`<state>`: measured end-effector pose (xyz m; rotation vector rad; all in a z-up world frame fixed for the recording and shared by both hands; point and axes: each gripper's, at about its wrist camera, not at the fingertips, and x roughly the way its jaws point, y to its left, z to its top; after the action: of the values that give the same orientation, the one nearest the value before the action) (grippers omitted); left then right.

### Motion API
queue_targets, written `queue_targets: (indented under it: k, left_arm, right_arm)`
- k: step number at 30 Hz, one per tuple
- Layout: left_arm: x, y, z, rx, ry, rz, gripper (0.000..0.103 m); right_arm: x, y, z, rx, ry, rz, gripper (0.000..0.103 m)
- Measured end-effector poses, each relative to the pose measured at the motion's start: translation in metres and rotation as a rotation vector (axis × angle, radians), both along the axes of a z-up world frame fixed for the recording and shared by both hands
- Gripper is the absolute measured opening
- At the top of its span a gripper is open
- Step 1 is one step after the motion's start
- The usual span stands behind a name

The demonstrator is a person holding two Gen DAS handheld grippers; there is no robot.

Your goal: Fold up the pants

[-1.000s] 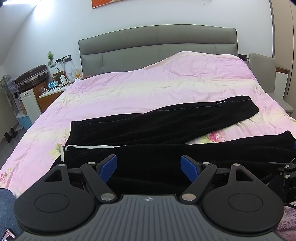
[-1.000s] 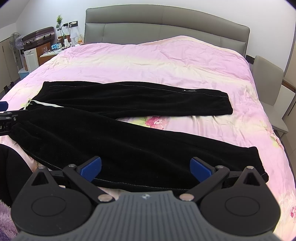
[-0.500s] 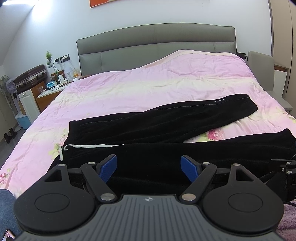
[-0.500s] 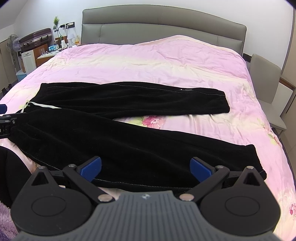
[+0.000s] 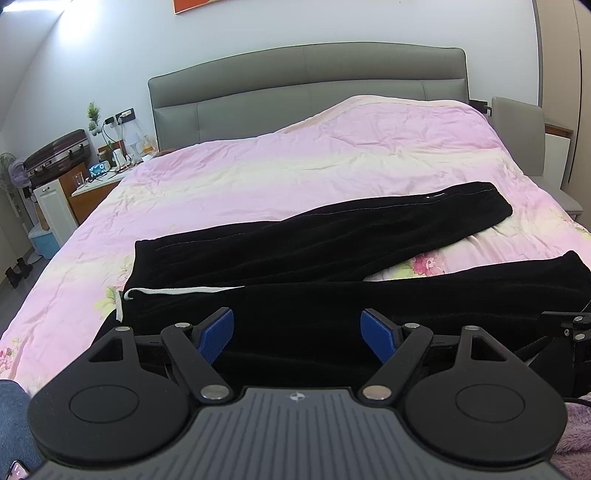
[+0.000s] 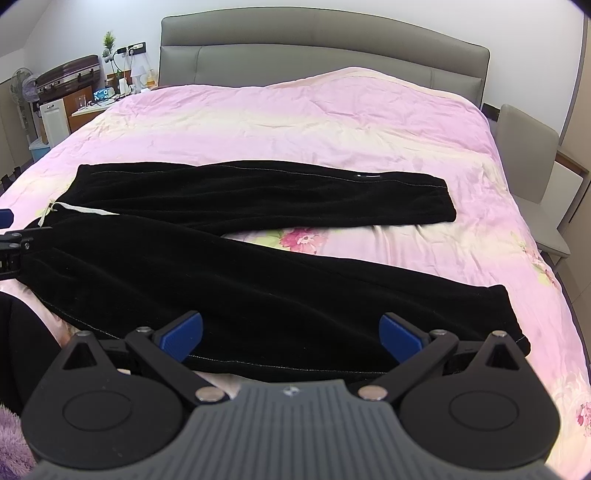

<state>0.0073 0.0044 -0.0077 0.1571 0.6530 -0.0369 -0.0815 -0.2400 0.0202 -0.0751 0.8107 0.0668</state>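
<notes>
Pants [image 6: 236, 266] lie flat on bed [image 6: 332, 122], legs spread apart in a V, waistband toward the left. Left tool [image 5: 297, 334] spread wide over the waist; right tool [image 6: 291, 334] spread wide over the near leg.

The near edge of the pants [image 5: 295, 332] is lost behind the left gripper [image 5: 297, 334], and the right gripper [image 6: 290, 338] covers the near hem the same way. The picture [image 5: 192, 4] on the wall is cut off at the top edge. Bedside table [image 6: 94, 105] clutter (bottles, maybe a clock) is too small to tell. The phone [image 5: 16, 472] is clipped at the corner.
</notes>
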Motion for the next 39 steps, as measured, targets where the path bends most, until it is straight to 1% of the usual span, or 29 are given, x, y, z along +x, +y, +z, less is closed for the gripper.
queue_targets:
  k: [3,6,12,15,16,17,18,20,23,25,27,28,30,31,33,34,36,38,39]
  left_arm:
    - [0.001,0.001,0.000,0.004,0.003,0.001,0.092]
    - [0.004,0.004,-0.003,0.028,0.005,-0.016,0.092]
    - [0.016,0.032,-0.004,0.127,0.020,-0.067,0.091]
    - [0.023,0.058,-0.003,0.167,0.040,-0.112,0.089]
    - [0.027,0.067,-0.003,0.180,0.055,-0.123,0.087]
    - [0.031,0.077,-0.004,0.191,0.074,-0.129,0.086]
    - [0.035,0.087,-0.005,0.199,0.094,-0.131,0.086]
    - [0.046,0.113,-0.009,0.208,0.144,-0.112,0.085]
    - [0.059,0.152,-0.016,0.216,0.191,-0.097,0.085]
    - [0.066,0.171,-0.024,0.262,0.229,-0.117,0.085]
    - [0.073,0.184,-0.035,0.314,0.282,-0.163,0.085]
    - [0.076,0.191,-0.044,0.349,0.330,-0.194,0.085]
    - [0.083,0.196,-0.060,0.421,0.397,-0.246,0.085]
    - [0.084,0.202,-0.072,0.469,0.436,-0.284,0.085]
    - [0.088,0.203,-0.089,0.540,0.485,-0.337,0.085]
    - [0.090,0.203,-0.097,0.570,0.509,-0.365,0.085]
    - [0.095,0.203,-0.112,0.625,0.553,-0.412,0.085]
    - [0.098,0.199,-0.127,0.690,0.594,-0.475,0.085]
    - [0.098,0.196,-0.134,0.729,0.603,-0.511,0.085]
  right_arm:
    - [0.001,0.000,0.000,0.000,0.001,-0.003,0.098]
    - [0.002,0.000,-0.001,-0.001,0.004,-0.004,0.098]
    - [0.013,-0.017,-0.007,-0.052,-0.005,0.000,0.098]
    - [0.024,-0.035,-0.011,-0.083,0.003,0.020,0.096]
    - [0.029,-0.044,-0.013,-0.098,0.013,0.019,0.094]
    - [0.035,-0.053,-0.015,-0.111,0.025,0.020,0.090]
    - [0.040,-0.062,-0.017,-0.125,0.037,0.020,0.086]
    - [0.051,-0.082,-0.022,-0.147,0.070,-0.003,0.085]
    - [0.068,-0.119,-0.031,-0.164,0.134,-0.047,0.081]
    - [0.079,-0.139,-0.039,-0.169,0.185,-0.053,0.080]
    - [0.089,-0.160,-0.047,-0.175,0.238,-0.059,0.080]
    - [0.094,-0.168,-0.049,-0.171,0.261,-0.052,0.080]
    - [0.104,-0.185,-0.054,-0.148,0.308,-0.041,0.076]
    - [0.108,-0.193,-0.057,-0.141,0.328,-0.040,0.075]
    - [0.118,-0.205,-0.062,-0.138,0.372,-0.036,0.072]
    - [0.122,-0.209,-0.066,-0.155,0.390,-0.025,0.071]
    - [0.128,-0.216,-0.072,-0.188,0.434,0.013,0.065]
    - [0.134,-0.223,-0.077,-0.197,0.479,0.053,0.064]
    - [0.136,-0.226,-0.079,-0.199,0.498,0.072,0.061]
